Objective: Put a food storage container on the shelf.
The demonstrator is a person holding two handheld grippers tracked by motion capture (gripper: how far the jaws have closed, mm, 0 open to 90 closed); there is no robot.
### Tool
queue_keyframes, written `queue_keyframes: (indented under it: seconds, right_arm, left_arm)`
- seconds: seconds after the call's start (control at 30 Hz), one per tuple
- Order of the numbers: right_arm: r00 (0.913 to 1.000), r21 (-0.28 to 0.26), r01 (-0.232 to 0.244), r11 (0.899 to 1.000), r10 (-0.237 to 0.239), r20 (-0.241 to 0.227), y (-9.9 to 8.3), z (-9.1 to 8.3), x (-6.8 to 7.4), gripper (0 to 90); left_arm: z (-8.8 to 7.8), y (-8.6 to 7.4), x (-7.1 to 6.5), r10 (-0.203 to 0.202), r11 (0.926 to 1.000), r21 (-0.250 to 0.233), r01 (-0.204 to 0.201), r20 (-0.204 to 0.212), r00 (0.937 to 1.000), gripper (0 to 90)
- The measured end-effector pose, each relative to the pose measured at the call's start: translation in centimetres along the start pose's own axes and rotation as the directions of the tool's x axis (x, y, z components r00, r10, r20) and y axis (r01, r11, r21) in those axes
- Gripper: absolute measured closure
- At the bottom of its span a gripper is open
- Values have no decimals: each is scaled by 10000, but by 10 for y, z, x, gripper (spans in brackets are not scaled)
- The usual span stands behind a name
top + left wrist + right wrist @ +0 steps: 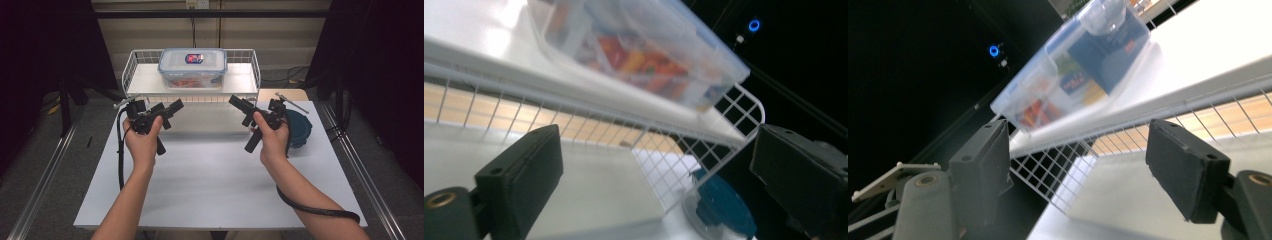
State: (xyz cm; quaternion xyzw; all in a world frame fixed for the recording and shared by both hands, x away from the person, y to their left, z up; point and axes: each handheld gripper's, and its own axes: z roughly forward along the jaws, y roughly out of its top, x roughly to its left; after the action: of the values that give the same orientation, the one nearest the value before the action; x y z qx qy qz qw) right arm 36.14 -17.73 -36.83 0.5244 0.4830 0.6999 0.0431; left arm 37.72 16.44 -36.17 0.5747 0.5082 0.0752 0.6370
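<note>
The right tool (1078, 170) holds its two black jaws wide apart with nothing between them. Beyond them a white wire-mesh shelf rack (1128, 135) stands on the white surface (1128, 195). On the rack's flat top rests a clear plastic lidded storage box with a blue label (1078, 70), colourful contents blurred inside. Far left, a small blue ring light (993, 50) glows in darkness.

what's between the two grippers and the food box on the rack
In the high view, only the rack's white wire front rail lies between the left gripper, the right gripper and the box. Both stand open and empty.
</note>
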Motion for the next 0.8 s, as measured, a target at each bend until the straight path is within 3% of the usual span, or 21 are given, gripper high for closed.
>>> queue_keyframes:
  seconds: [0.17, 0.27, 0.4, 0.53, 0.63, 0.8]
  right_arm:
    - [9995, 462, 274, 9986, -280, 114, -2, -12, -7, 250]
    - [9990, 576, 399, 9975, -411, 190, -2, -19, -11, 249]
    - [9979, 690, 495, 9964, -523, 384, -2, -27, -19, 247]
    - [9959, 807, 612, 9949, -662, 610, -1, -34, -27, 246]
    - [9930, 915, 771, 9928, -847, 826, 1, -40, -34, 244]
    - [9906, 1013, 763, 9919, -869, 1054, 1, -48, -43, 239]
  left_arm:
    - [-4, -11, 1, 443, 9985, 340, -439, -112, 9990, 35]
    - [-7, -17, 2, 431, 9980, 473, -428, -65, 9990, 28]
    - [-9, -27, 5, 788, 9927, 931, -767, -199, 9967, 20]
    - [-13, -37, 11, 804, 9913, 1060, -776, -222, 9965, 17]
    - [-14, -42, 13, 1003, 9857, 1399, -943, -360, 9943, 17]
    - [-15, -48, 15, 1213, 9811, 1557, -1146, -342, 9920, 16]
